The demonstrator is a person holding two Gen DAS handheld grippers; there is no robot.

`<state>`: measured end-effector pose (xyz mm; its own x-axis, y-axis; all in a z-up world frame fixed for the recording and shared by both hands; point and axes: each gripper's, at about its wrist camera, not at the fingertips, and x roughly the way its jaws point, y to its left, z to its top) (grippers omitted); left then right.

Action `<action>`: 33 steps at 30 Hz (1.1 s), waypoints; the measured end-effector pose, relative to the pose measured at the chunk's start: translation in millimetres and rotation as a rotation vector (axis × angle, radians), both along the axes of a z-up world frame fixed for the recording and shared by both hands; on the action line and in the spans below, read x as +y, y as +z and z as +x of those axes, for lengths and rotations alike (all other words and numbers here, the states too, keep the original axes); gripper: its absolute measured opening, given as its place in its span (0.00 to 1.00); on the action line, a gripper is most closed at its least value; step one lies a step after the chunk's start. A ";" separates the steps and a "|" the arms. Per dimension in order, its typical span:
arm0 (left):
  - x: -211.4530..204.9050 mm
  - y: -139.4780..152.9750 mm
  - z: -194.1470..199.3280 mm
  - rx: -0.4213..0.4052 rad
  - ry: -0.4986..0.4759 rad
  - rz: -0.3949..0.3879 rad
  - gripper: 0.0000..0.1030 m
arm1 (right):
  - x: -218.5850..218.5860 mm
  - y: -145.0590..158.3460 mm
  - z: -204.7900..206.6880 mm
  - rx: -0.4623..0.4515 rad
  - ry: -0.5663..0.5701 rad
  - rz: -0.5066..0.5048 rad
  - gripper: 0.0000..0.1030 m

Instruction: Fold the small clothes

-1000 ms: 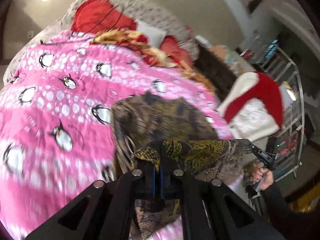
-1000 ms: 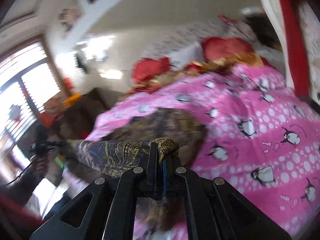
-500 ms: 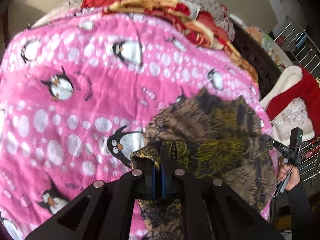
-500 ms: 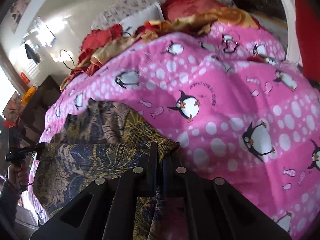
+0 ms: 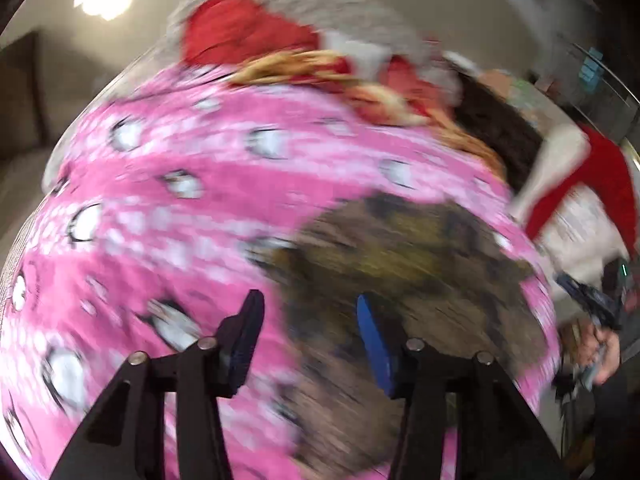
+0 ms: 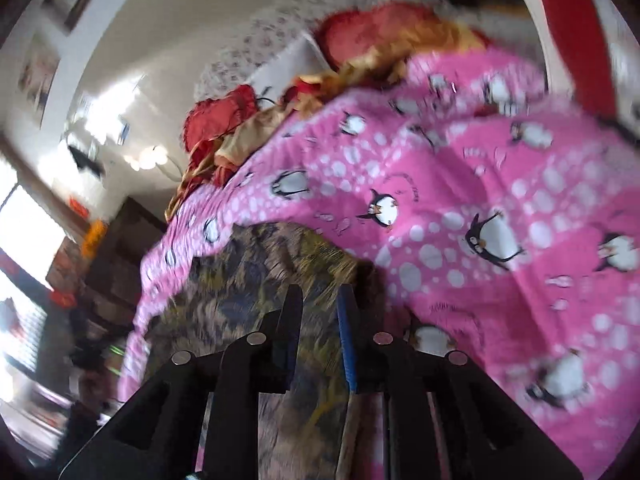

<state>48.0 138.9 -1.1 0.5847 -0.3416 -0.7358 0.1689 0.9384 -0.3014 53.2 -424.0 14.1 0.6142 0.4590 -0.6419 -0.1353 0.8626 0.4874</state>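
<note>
Two grippers hang over a bed covered by a pink penguin blanket. The left gripper has just been opening; its jaws stand spread with nothing between the pads. The right gripper has also just been opening, its jaws a narrow gap apart, and no cloth is pinched there. One brown and gold patterned garment lies flat on the blanket at the bed's near edge, below both grippers. Red and gold pillows are heaped at the far end. No container shows.
</note>
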 end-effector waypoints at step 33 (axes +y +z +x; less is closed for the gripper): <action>-72.7 -59.0 115.6 0.139 0.075 0.183 0.19 | 84.0 -48.5 85.3 0.121 0.031 -0.436 0.25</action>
<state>163.7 66.2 -60.2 0.4920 -0.1546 -0.8567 0.0649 0.9879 -0.1410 138.5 -339.9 -34.3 0.5130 0.1470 -0.8457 -0.1284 0.9873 0.0937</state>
